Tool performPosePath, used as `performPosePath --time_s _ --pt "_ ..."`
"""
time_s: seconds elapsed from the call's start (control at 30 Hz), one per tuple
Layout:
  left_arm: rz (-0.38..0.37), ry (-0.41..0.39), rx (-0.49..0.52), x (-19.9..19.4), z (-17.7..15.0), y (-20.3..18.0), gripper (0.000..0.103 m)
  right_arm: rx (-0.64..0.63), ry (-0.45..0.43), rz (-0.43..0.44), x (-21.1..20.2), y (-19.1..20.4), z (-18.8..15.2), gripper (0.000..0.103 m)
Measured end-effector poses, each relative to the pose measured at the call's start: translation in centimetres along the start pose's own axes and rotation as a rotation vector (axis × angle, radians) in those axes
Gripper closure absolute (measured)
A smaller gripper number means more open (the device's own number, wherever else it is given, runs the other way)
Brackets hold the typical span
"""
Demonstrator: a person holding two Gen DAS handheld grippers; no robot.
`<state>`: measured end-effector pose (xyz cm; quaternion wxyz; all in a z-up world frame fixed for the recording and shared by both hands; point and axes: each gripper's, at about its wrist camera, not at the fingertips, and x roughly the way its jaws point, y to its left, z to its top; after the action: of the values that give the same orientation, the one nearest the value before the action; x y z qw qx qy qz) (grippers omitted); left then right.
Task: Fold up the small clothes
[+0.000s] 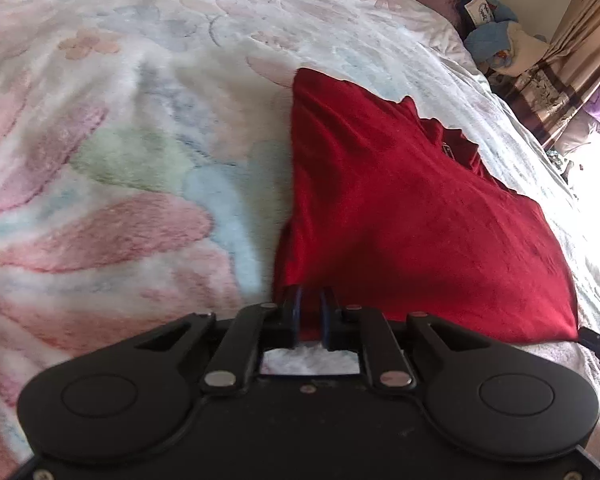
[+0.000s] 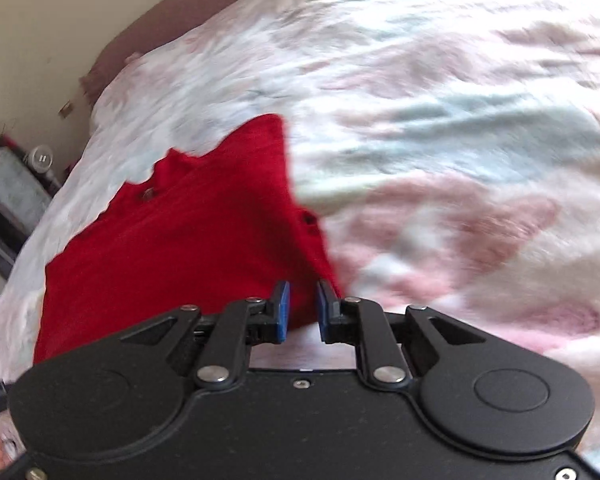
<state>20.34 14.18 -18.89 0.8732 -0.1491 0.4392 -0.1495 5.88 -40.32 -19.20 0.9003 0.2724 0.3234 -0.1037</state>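
Bed (image 1: 120, 140), covered by a floral fleece blanket (image 2: 440, 140). On it: one red shirt (image 1: 400, 208), spread flat. Left gripper (image 1: 311, 308) clenched on the shirt's near hem; right gripper (image 2: 302, 308) clamped on the opposite hem corner.

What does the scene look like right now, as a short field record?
garment: red shirt, partly folded, collar visible
surface: floral fleece blanket on a bed
left hand-held gripper: shut on the red shirt's near edge
right hand-held gripper: narrow gap, shirt edge between the pads; grip unclear
surroundings: curtain beside the bed
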Motion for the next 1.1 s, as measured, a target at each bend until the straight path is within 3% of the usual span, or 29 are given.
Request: performPosePath --time_s 0.07,0.13,0.2,0.3,0.43,0.53,0.73,0.87,1.1 --pt "-0.001 0.003 -0.032 -0.5 0.0 0.5 0.094 0.03 0.007 -0.054 -0.1 -1.0 -0.2 0.089" --pt "-0.013 -0.004 -0.023 -1.7 0.1 -0.1 0.092 0.073 0.005 -0.033 -0.6 -1.7 -0.4 0.089" --pt "-0.032 -0.046 0.051 -3.3 0.7 -2.6 0.07 0.065 -0.026 -0.051 -1.6 -1.1 -0.3 0.087" --pt "-0.058 -0.093 0.136 -4.6 1.5 -6.6 0.066 -0.039 -0.111 -0.06 -3.4 2.4 -0.2 0.086" --pt "-0.116 -0.064 0.134 -2.8 1.9 -10.4 0.065 -0.176 -0.169 0.025 -4.3 8.7 -0.3 0.086" --pt "-0.132 -0.018 0.113 -0.4 0.8 -12.2 0.066 -0.235 -0.136 0.085 -3.2 12.7 -1.2 0.086" --pt "-0.047 0.028 0.154 2.5 -1.9 -13.6 0.066 -0.42 -0.043 0.021 0.9 17.4 -5.8 0.089" --pt "-0.054 0.045 0.119 3.6 -2.9 -12.2 0.061 -0.432 0.016 -0.03 2.8 17.4 -7.3 0.089" --pt "-0.078 0.05 0.104 3.9 -2.8 -11.9 0.062 -0.417 0.04 -0.019 3.9 16.0 -8.0 0.089"
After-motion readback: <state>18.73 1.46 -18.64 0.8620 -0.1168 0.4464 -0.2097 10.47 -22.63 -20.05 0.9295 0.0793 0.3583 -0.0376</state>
